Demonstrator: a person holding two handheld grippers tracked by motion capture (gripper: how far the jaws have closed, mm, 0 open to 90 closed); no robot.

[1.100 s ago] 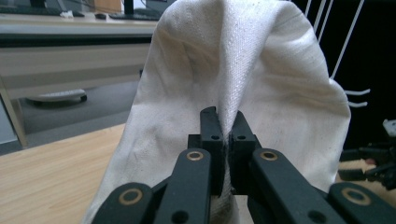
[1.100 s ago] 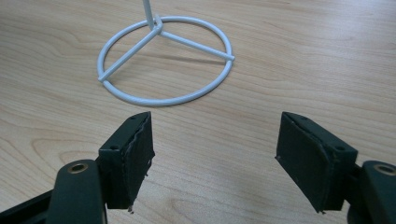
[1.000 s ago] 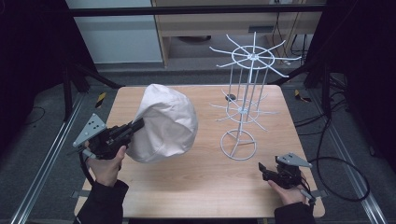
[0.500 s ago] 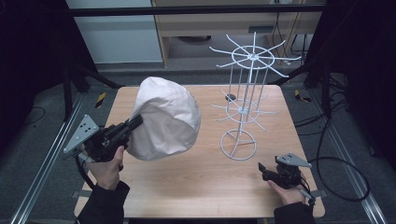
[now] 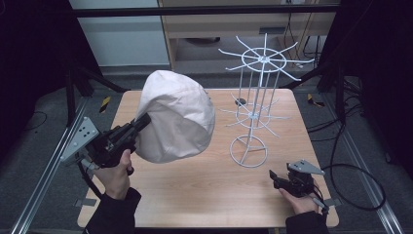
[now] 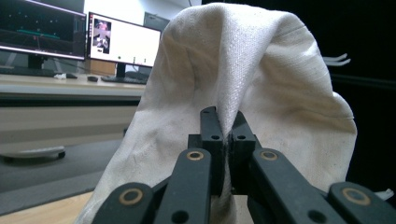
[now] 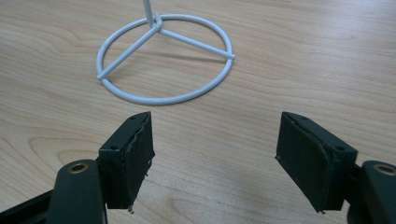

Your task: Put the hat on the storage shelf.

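High view: left claw (image 5: 141, 122) pinches cloth hat (image 5: 178, 117) beside wire rack (image 5: 255, 105); right claw (image 5: 273, 178) gapes.

The surface (image 5: 195, 195) is a light wooden top that fills the middle and lower part of the high view. A white wire stand (image 5: 253, 117) is standing on it right of center, and its round ring base (image 5: 248, 151) lies flat on the wood. A small dark object (image 5: 240, 102) lies behind the stand, near the far edge; it is too small to identify.
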